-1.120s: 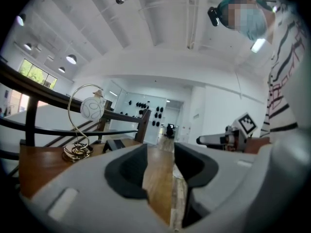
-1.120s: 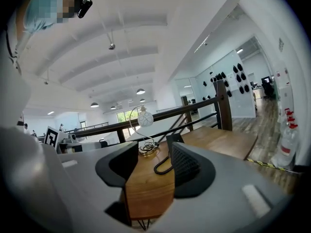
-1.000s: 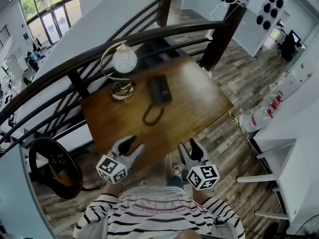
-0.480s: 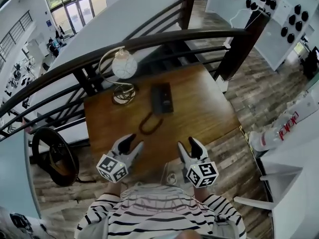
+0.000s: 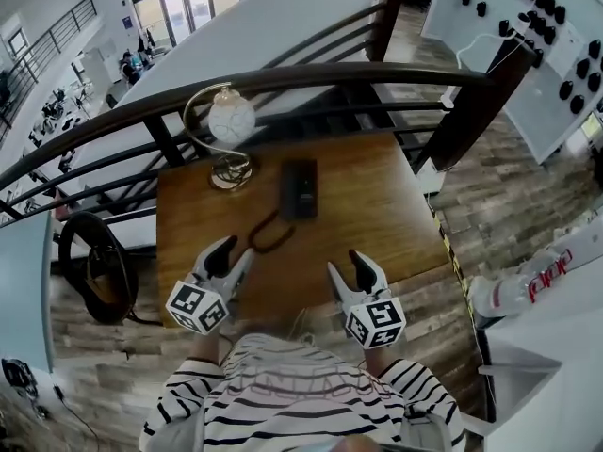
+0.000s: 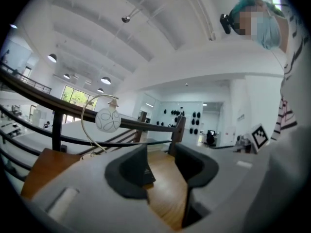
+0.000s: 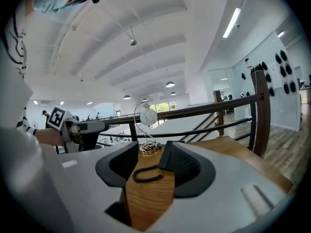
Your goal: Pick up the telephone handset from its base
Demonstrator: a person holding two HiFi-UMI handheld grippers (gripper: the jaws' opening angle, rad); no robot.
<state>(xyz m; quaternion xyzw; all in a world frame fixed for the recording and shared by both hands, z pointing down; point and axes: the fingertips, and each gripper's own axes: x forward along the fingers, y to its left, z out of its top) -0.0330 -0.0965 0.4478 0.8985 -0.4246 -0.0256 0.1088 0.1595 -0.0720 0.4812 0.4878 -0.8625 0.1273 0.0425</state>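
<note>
Globe lamp [image 5: 231, 119] on a wooden table [image 5: 377, 215]
The lamp stands at the table's far left corner, close beside the dark railing [image 5: 330, 73] that runs behind it.

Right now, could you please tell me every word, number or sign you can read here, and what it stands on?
No text is legible in any view.
Red print on the white object at the right of the head view: too blurred to read.
Cubes on the left claw and right claw: black-and-white square patterns only, no letters.
Telephone: any label is too small to read.
</note>
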